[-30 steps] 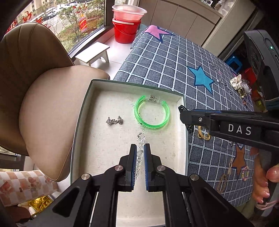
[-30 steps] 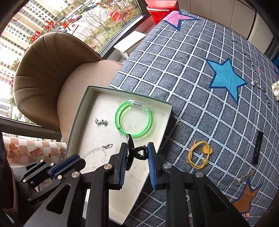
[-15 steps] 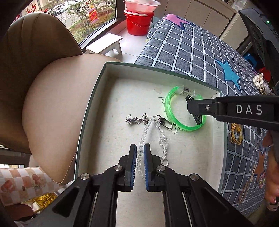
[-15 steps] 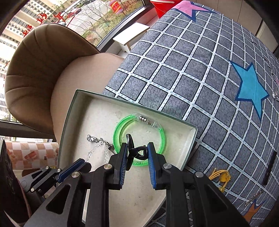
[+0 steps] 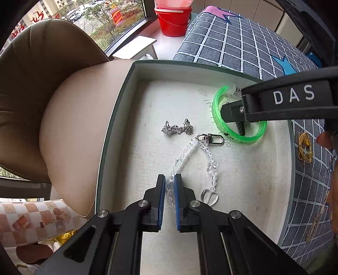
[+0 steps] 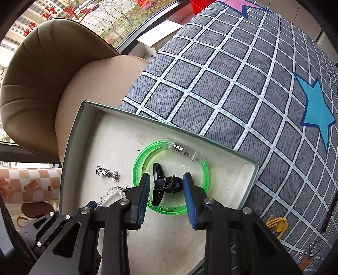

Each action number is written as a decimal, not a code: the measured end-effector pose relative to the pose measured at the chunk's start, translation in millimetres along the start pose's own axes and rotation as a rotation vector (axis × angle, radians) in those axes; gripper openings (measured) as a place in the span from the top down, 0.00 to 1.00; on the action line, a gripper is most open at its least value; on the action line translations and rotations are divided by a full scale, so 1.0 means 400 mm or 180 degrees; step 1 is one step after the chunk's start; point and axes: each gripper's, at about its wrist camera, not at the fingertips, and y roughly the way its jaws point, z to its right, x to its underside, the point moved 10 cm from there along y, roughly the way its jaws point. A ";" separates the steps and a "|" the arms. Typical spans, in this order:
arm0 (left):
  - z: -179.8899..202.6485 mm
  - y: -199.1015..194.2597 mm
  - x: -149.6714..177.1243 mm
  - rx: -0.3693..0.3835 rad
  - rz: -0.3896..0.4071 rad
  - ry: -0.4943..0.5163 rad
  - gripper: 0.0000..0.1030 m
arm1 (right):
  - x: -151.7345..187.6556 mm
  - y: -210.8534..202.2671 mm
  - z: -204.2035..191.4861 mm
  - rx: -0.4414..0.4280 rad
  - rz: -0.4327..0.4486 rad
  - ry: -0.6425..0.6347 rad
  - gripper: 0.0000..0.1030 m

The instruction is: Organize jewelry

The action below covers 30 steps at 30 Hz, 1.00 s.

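A white-lined box (image 5: 118, 110) holds a green bangle (image 5: 219, 118), a small silver piece (image 5: 177, 129) and a clear bead chain (image 5: 183, 156) with a metal clasp. My left gripper (image 5: 169, 186) is shut on the bead chain, low over the box floor. My right gripper (image 6: 166, 186) is open inside the green bangle (image 6: 139, 169); a black hair clip (image 6: 166, 185) lies between its fingers on the box floor. The right gripper (image 5: 234, 118) also shows in the left wrist view over the bangle.
The box (image 6: 71, 137) sits at the edge of a grey checked cloth with blue stars (image 6: 232, 80). A tan chair (image 5: 52, 88) stands left of it. A yellow cord piece (image 5: 304, 148) lies on the cloth right of the box. A red bucket (image 5: 175, 19) stands far back.
My right gripper has opened and let go of the black clip inside the green bangle. My left gripper has lowered the bead chain, which now lies spread on the box floor.
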 end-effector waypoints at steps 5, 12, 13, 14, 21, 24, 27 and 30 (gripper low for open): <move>0.002 -0.021 0.001 -0.0035 0.0031 0.0023 0.85 | -0.012 -0.044 -0.007 -0.0182 0.0163 0.0061 0.45; 0.006 -0.030 0.014 0.0035 -0.0053 -0.0087 0.85 | 0.011 -0.148 0.023 -0.0296 0.0382 0.0185 0.42; 0.007 -0.032 0.016 0.0015 -0.0058 -0.0079 0.85 | 0.020 -0.158 0.032 -0.0298 0.0393 0.0216 0.42; 0.009 -0.035 0.018 -0.0008 -0.0056 -0.0059 0.85 | 0.030 -0.166 0.043 -0.0293 0.0399 0.0241 0.42; 0.030 -0.064 0.032 -0.0198 -0.0037 0.0130 0.68 | 0.124 -0.219 0.127 -0.0265 0.0372 0.0422 0.42; 0.032 -0.079 0.029 -0.0354 0.0004 0.0153 0.00 | 0.164 -0.244 0.163 -0.0241 0.0384 0.0504 0.42; 0.049 -0.086 0.026 -0.0364 0.0066 0.0244 0.00 | 0.193 -0.265 0.196 -0.0218 0.0401 0.0594 0.42; 0.061 -0.097 0.025 -0.0451 0.0132 0.0313 0.00 | 0.219 -0.285 0.230 -0.0159 0.0431 0.0647 0.42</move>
